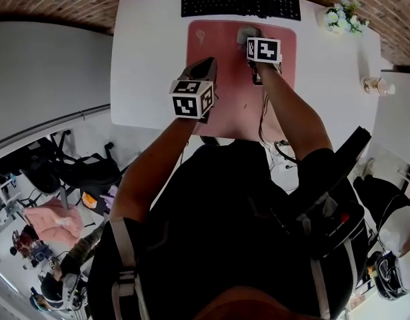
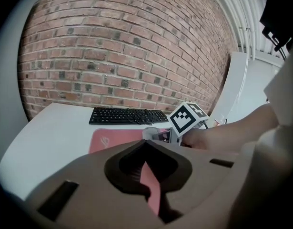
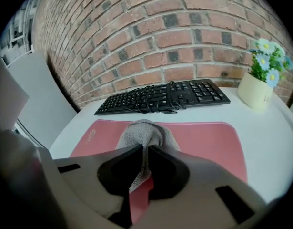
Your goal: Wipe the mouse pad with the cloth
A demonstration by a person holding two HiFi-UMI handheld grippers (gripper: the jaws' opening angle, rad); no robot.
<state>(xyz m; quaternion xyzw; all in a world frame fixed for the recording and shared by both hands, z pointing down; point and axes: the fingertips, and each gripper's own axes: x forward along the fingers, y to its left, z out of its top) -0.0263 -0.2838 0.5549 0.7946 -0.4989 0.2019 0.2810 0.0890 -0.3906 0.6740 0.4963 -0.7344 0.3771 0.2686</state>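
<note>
Right gripper view: your right hand-held gripper (image 3: 145, 149) pinches a grey, nubby cloth (image 3: 145, 130), which sits bunched on the pink pad (image 3: 208, 144) on the side near the keyboard (image 3: 165, 97). Your left hand-held gripper (image 2: 145, 143) is pressed together, empty, over the pad's near-left part.

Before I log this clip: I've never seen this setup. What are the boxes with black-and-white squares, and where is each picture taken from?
No robot here: a person holds a two-fingered gripper in each hand, and the marked cubes are part of those. The head view looks down from the person's head; the other two views ride on the grippers. On the white table lie a pink mouse pad, a black keyboard and a flower pot. The right gripper has its fingers closed on a grey cloth resting on the pad. The left gripper hangs over the pad, shut and empty.
</note>
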